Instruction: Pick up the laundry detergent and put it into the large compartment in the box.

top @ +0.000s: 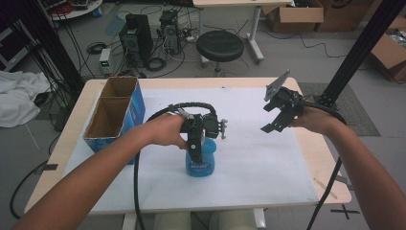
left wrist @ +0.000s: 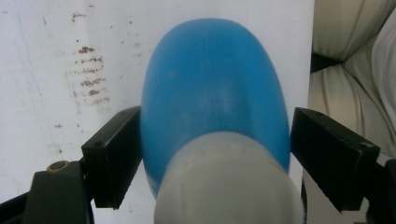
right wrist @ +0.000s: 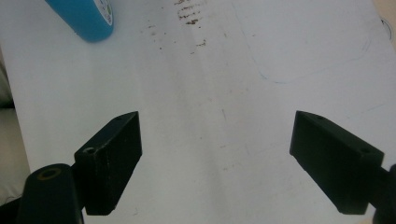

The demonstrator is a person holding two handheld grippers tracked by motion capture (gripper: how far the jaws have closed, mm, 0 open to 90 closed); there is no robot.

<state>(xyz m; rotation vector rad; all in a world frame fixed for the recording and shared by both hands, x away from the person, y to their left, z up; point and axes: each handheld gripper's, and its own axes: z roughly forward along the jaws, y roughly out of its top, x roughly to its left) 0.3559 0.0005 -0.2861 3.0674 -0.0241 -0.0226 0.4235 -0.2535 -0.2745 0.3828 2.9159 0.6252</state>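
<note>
So the blue bottle (top: 200, 160) stood upright on the white mat (top: 268, 158), near its middle, pale cap up. Left gripper (top: 195, 143) was down over it from above; in the left gripper view its jaws sat either side of the bottle's shoulder, left jaw touching, right jaw with a thin gap, so not clamped yet as far as I could tell. Right gripper (top: 274, 122) hung well apart to the right, above the mat, jaws wide apart and holding nothing. Cardboard box (top: 115, 112) with two compartments sat at the mat's left edge, both looked empty. My read: approach done; grasp, lift and any transfer were all left.
</note>
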